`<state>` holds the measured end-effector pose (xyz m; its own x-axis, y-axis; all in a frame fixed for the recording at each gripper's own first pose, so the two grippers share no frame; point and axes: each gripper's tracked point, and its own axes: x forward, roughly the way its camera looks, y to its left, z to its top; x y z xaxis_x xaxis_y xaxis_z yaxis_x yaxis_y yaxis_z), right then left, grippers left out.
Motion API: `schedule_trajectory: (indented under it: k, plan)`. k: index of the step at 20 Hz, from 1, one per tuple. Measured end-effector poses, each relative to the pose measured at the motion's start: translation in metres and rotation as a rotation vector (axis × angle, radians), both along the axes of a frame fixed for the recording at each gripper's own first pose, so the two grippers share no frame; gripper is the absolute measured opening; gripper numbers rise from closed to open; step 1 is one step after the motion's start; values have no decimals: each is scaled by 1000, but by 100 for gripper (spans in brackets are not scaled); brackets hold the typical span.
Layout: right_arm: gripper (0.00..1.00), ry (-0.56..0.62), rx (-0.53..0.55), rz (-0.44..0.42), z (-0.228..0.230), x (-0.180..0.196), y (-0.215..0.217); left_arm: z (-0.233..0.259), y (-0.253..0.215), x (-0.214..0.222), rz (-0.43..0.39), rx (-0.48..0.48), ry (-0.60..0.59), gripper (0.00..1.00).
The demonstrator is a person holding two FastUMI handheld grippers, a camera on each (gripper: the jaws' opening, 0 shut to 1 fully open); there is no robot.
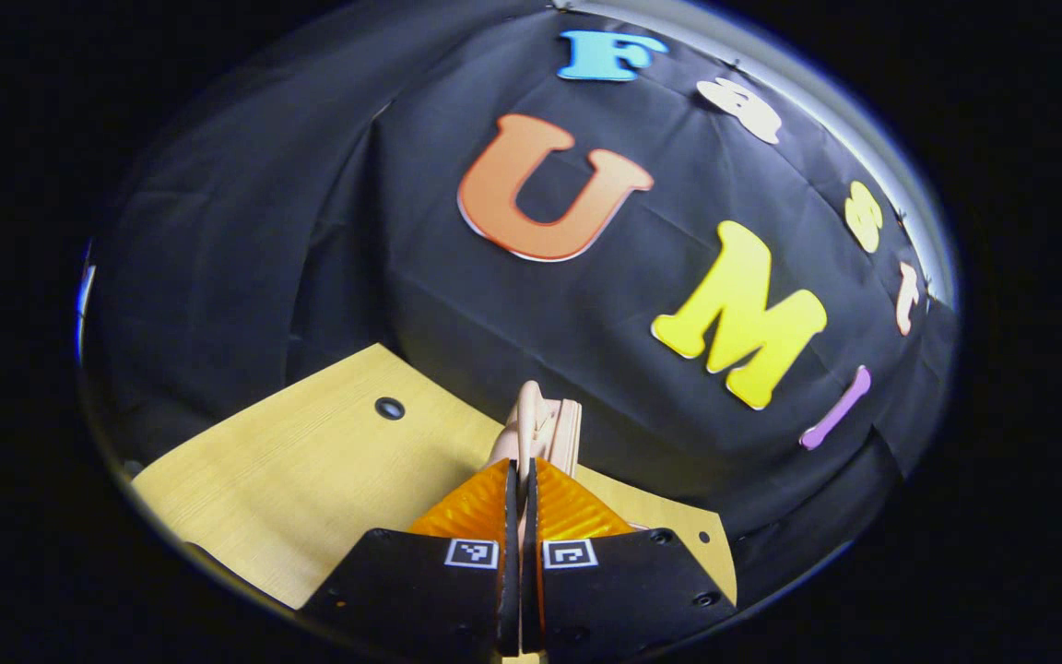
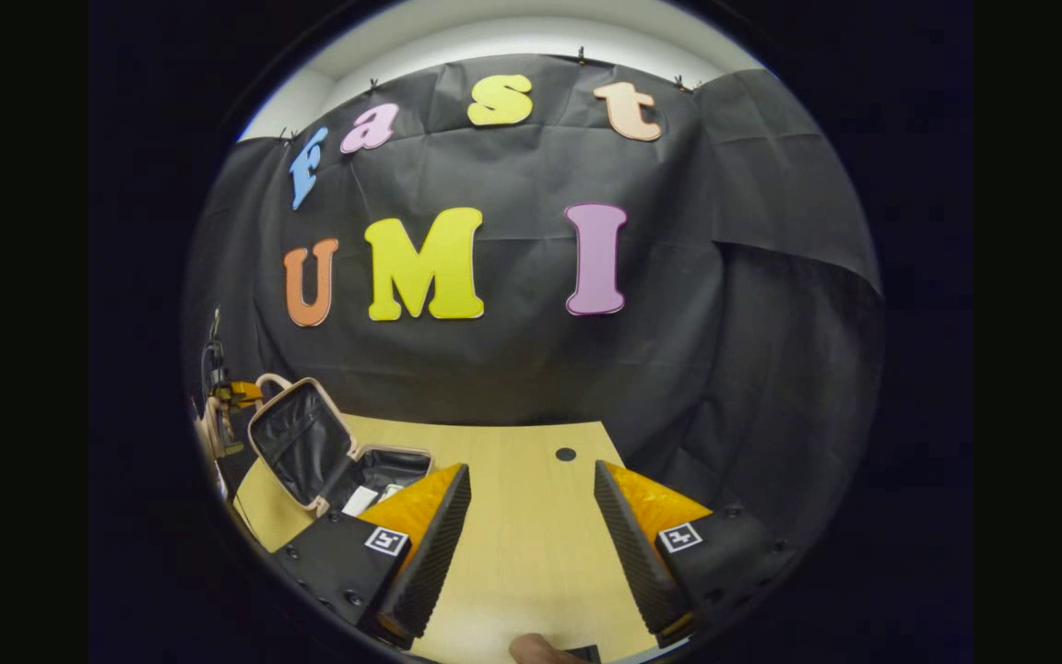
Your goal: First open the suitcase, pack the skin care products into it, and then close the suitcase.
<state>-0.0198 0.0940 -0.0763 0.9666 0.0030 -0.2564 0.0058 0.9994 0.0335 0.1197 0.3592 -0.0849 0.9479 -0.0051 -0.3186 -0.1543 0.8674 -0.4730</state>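
In the right gripper view the beige suitcase (image 2: pixel 328 461) stands open at the left of the wooden table (image 2: pixel 531 553), its dark-lined lid (image 2: pixel 296 443) upright. Pale skin care items (image 2: pixel 367 499) lie in its base, partly hidden behind my right finger. My right gripper (image 2: pixel 531 516) hovers open over bare table, to the right of the case. The left gripper (image 2: pixel 229 397) shows far off at the lid's top corner. In the left gripper view my left gripper (image 1: pixel 522 480) is shut on the lid's beige edge (image 1: pixel 540 429), seen end-on.
The table (image 1: pixel 310 470) has a small dark cable hole (image 2: pixel 565 454) (image 1: pixel 390 408) near its back edge. Black cloth walls close in behind and on both sides. A fingertip (image 2: pixel 536 649) shows at the bottom of the right gripper view.
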Motion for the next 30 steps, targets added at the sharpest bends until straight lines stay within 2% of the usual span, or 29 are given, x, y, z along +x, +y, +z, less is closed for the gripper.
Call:
schedule_trajectory:
  k: [4, 6, 10, 14, 18, 23, 30]
  plan:
    - [80, 7, 4, 35, -9, 6, -28, 26, -80, -3, -113, 94, -35, 4]
    - [80, 14, -1, 53, -14, 8, -41, 28, -118, -1, -143, 161, -26, 4]
    - [78, 26, 1, 102, -16, 13, -62, 22, -188, -9, -183, 172, 6, 4]
    - [80, 25, 2, 152, -20, 15, -86, -6, -255, -14, -238, 236, 67, 4]
    - [80, 48, 11, 199, -34, 19, -99, -43, -296, -9, -238, 226, 139, 4]
    - [78, 88, 1, 240, -61, 19, -109, -75, -324, -6, -234, 205, 188, 4]
    - [80, 156, 74, 225, -92, 23, -98, -131, -356, -16, -287, 202, 324, 6]
